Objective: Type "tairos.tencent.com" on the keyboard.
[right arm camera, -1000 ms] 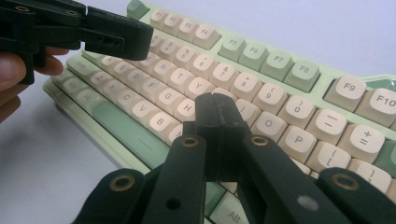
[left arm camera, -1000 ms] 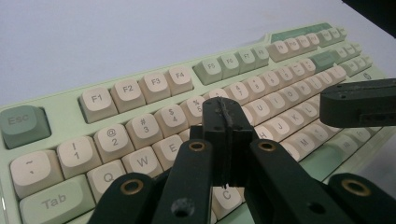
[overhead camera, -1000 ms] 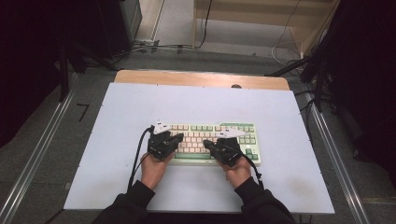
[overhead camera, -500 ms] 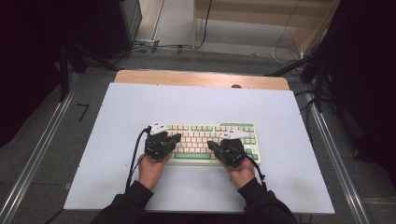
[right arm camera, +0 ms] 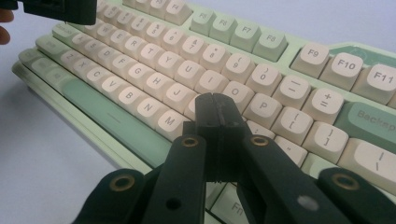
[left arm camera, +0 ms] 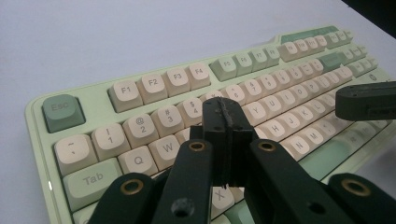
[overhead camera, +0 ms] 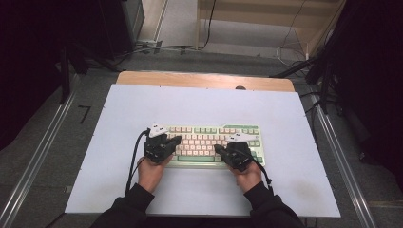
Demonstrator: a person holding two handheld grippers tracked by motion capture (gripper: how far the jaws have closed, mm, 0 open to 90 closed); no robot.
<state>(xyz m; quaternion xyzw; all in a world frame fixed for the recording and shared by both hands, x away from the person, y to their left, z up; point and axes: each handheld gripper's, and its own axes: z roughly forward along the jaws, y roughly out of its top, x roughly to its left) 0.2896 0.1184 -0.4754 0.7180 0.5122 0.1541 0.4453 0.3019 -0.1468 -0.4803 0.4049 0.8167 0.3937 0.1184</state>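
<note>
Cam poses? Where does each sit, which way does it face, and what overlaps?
High view: above the person's side, facing forward and down on the table; forearms, hands, both grippers show.
Left gripper view: on the left gripper, facing along shut jaws over the keyboard near the number row.
Right gripper view: on the right gripper, shut jaws over keys near M.
Shared: all views show the keyboard; each gripper view catches the other gripper's tip.

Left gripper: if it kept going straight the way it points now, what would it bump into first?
Probably the keyboard: the left gripper, jaws shut, points down at the keys around 4 and 5, though depth is unclear.
</note>
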